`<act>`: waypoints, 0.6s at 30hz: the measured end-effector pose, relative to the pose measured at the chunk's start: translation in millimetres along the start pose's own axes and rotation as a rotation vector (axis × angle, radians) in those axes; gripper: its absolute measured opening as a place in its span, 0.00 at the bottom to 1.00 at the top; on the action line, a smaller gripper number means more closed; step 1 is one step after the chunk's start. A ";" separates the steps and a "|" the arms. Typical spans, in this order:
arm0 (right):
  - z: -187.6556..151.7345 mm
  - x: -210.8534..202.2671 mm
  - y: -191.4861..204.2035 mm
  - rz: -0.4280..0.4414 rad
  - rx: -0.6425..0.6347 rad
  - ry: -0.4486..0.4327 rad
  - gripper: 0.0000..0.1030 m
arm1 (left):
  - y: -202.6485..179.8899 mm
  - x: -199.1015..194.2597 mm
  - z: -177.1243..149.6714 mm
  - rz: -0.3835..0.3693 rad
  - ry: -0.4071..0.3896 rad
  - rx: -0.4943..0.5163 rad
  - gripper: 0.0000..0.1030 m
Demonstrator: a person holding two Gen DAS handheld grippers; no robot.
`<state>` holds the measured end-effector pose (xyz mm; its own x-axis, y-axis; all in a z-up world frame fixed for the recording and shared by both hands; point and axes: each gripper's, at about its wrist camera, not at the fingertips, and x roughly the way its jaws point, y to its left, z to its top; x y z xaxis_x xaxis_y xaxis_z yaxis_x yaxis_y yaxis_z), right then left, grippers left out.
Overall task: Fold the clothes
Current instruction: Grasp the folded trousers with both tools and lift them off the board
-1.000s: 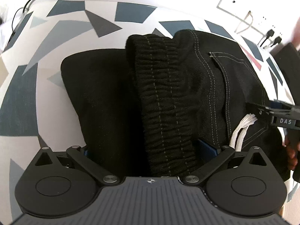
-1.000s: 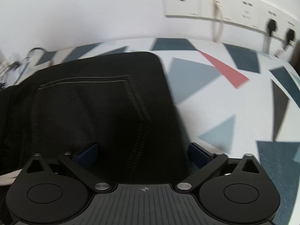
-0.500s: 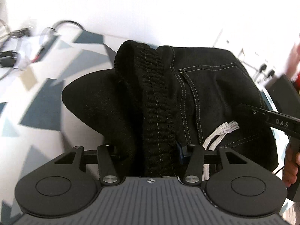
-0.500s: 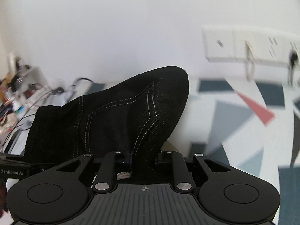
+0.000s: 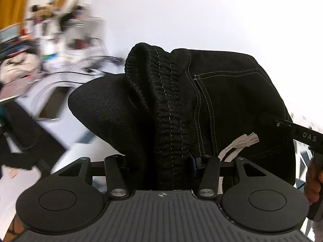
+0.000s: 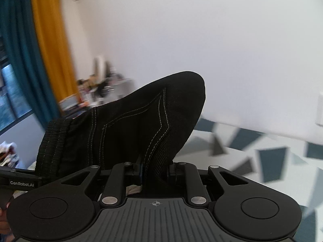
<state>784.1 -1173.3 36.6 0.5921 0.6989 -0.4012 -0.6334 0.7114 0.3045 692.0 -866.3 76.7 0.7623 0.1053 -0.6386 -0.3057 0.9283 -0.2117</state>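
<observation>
**Black denim shorts lifted off the table by both grippers**

Since the earlier frames both grippers have closed on the black denim shorts [image 5: 232, 100] and raised them from the patterned table [image 6: 272, 157]; the cloth now hangs in the air in front of the white wall.

The left gripper [image 5: 161, 161] pinches the thick ribbed elastic waistband [image 5: 161, 92], bunched between its fingers. The right gripper [image 6: 154, 167] pinches a thinner fold near the stitched seam, fingers nearly together.

The white drawstring [image 5: 240, 143] dangles loose.

The denim looks soft but fairly heavy, so I judge it will sag and swing. The waistband corners are the best holds; the gathered elastic is bulky and may slip out.
</observation>
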 end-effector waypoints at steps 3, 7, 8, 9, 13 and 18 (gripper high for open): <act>5.5 14.1 58.2 0.052 -0.054 0.017 0.16 | 48.5 -34.6 -11.1 0.027 -0.042 -0.062 0.48; -2.8 37.7 160.8 0.096 -0.126 0.050 0.16 | 129.1 -83.7 -32.6 0.066 -0.077 -0.136 0.48; -7.7 45.2 188.4 0.105 -0.138 0.066 0.16 | 149.8 -95.1 -37.3 0.078 -0.083 -0.149 0.48; -12.5 53.2 215.5 0.116 -0.150 0.082 0.16 | 169.8 -107.5 -41.0 0.092 -0.092 -0.151 0.48; -35.7 88.3 326.4 0.169 -0.198 0.158 0.16 | 243.3 -159.1 -55.8 0.166 -0.119 -0.148 0.48; -59.7 128.6 445.9 0.238 -0.182 0.212 0.16 | 321.6 -213.0 -63.7 0.253 -0.128 -0.184 0.48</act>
<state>548.1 -770.6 69.2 0.3128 0.7991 -0.5134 -0.8308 0.4921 0.2598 394.9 -612.9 97.5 0.7110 0.3786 -0.5926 -0.5832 0.7883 -0.1961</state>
